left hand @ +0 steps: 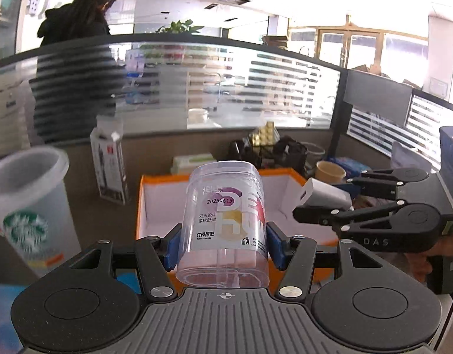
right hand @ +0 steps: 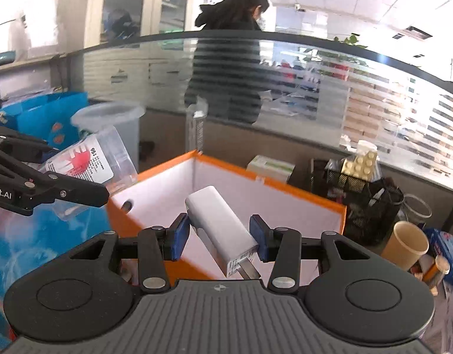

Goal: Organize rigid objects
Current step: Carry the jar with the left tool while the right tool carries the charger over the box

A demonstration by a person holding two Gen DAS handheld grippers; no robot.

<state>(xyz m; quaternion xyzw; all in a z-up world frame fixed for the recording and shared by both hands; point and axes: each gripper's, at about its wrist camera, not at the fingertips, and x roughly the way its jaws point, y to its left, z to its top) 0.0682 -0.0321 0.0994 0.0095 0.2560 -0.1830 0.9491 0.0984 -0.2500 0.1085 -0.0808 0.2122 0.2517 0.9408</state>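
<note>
The left gripper [left hand: 223,247] pinched a clear plastic jar [left hand: 226,221] between its blue pads [left hand: 171,246], gripping low on the body so the lidded end pointed away, toward the orange box [left hand: 143,206] at twelve o'clock; it seemed held there for dropping in. The jar was see-through, printed with a date and coloured lettering, pink sticks showing inside. The right gripper [right hand: 220,237] squeezed a white charger [right hand: 217,221] slantwise, its metal prongs toward the camera, also above the box's white inside. In the left view it sat at three o'clock of the jar, apart. A plastic cup [left hand: 29,203] stood at nine o'clock; a paper cup [left hand: 331,171] at one.
</note>
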